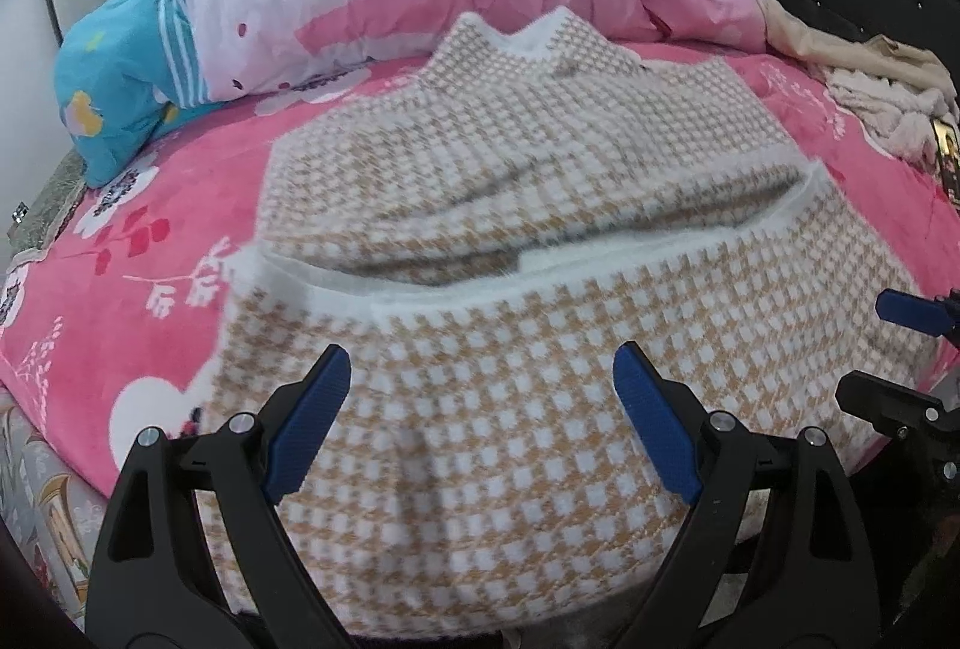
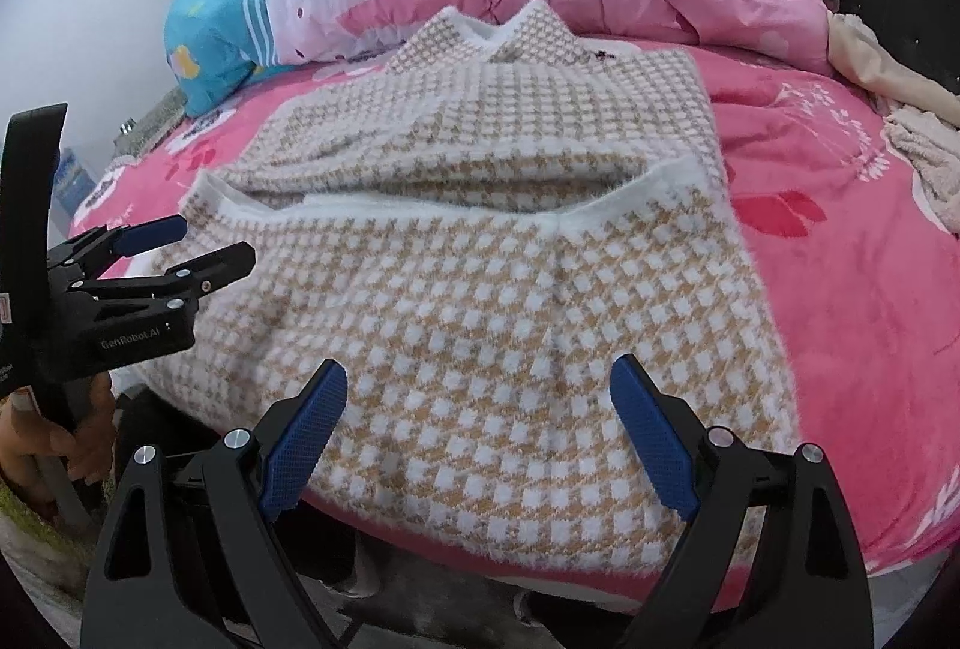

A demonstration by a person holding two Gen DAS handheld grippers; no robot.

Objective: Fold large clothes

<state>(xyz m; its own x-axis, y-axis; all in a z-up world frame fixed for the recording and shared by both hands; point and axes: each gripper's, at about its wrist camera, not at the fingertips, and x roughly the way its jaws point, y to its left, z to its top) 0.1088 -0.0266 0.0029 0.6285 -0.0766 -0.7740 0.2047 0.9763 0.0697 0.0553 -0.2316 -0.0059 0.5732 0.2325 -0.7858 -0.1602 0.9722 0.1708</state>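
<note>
We are holding the left gripper (image 1: 483, 421) and right gripper (image 2: 479, 430) over the checked sweater (image 2: 480, 289), jaws standing wide and gripping nothing. The sweater is lying partly folded on the pink bed (image 2: 840, 253).

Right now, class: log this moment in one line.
left tongs: open | right tongs: open | sweater: half-folded on bed, unheld

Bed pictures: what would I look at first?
Probably the fuzzy tan-and-white checked sweater, spread in the middle of the bright pink flowery blanket, its near part folded up over itself. Behind it sits a puffy pink and blue cartoon quilt. Both blue-padded grippers hang open above it.
</note>
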